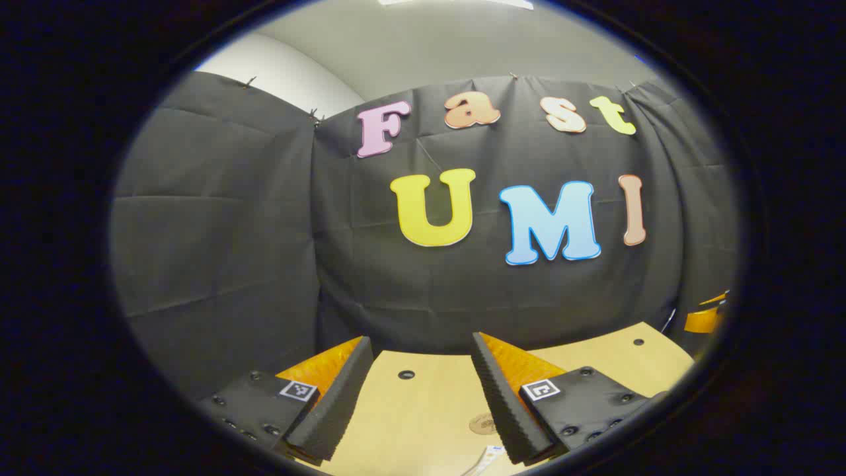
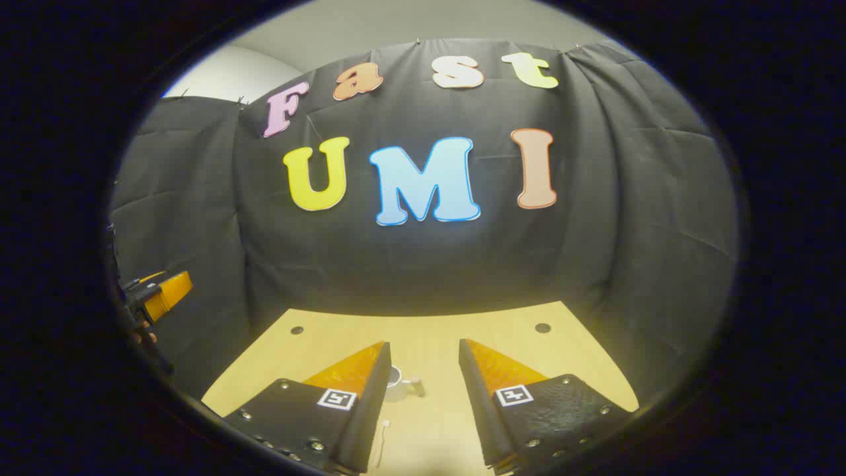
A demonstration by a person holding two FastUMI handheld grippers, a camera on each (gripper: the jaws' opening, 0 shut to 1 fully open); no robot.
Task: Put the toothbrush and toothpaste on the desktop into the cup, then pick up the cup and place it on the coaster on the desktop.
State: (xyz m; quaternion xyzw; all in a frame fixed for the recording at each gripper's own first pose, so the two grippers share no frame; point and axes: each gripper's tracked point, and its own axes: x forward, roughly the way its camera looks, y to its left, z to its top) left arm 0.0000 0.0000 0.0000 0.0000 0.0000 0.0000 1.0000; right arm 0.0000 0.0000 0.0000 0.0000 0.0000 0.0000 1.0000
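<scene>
Right hand-held gripper [image 2: 423, 360] gapes, cup [image 2: 394, 382] between its fingers.

Both grippers hang above the worktop [image 2: 436, 324] with their jaws apart and nothing between them. In the right gripper view, the right gripper [image 2: 423, 363] has bare wood ahead up to the cloth wall; the cup [image 2: 395, 382] stands just beside its left finger, and the toothbrush [image 2: 382, 439] lies below that. In the left gripper view, the left gripper [image 1: 420, 357] looks onto open worktop; the coaster [image 1: 482, 423] and the toothpaste [image 1: 488, 456] lie low by its right finger.
</scene>
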